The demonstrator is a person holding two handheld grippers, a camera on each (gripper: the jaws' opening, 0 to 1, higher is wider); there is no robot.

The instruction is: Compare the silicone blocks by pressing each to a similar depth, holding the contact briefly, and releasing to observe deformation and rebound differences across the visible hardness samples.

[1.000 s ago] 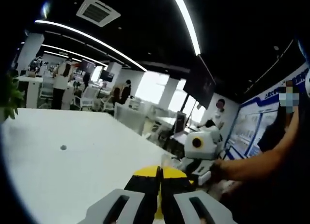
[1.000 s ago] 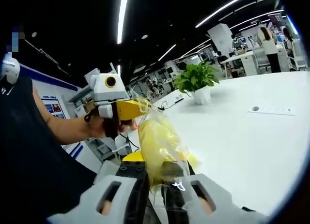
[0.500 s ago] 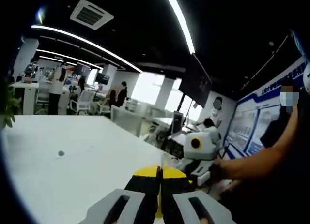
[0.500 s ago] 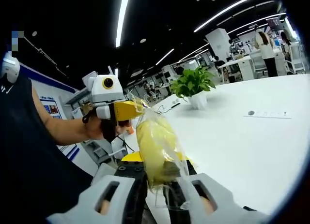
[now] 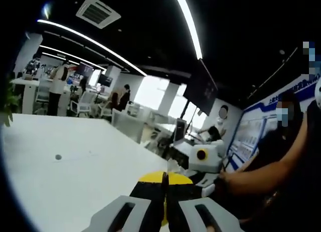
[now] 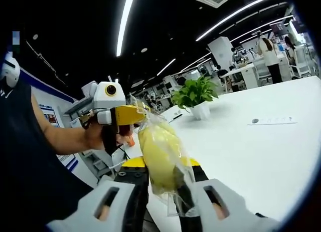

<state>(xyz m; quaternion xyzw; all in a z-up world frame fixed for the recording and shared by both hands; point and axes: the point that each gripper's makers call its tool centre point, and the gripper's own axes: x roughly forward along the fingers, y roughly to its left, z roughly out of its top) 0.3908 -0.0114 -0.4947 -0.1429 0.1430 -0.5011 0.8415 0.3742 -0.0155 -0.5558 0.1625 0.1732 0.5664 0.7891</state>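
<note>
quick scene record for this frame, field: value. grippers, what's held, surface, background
left gripper: shut on the top of the bag, seen from the right gripper view
right gripper: shut on the bag's lower part
held item: yellow block in clear plastic bag, off the table, stretched between both grippers
surface: white table, with a small white strip lying flat on it
potted plant: upright on the table, behind the bag
person's hand: gripping the left gripper's handle
background: open office, ceiling light strips, people at desks far off
</note>
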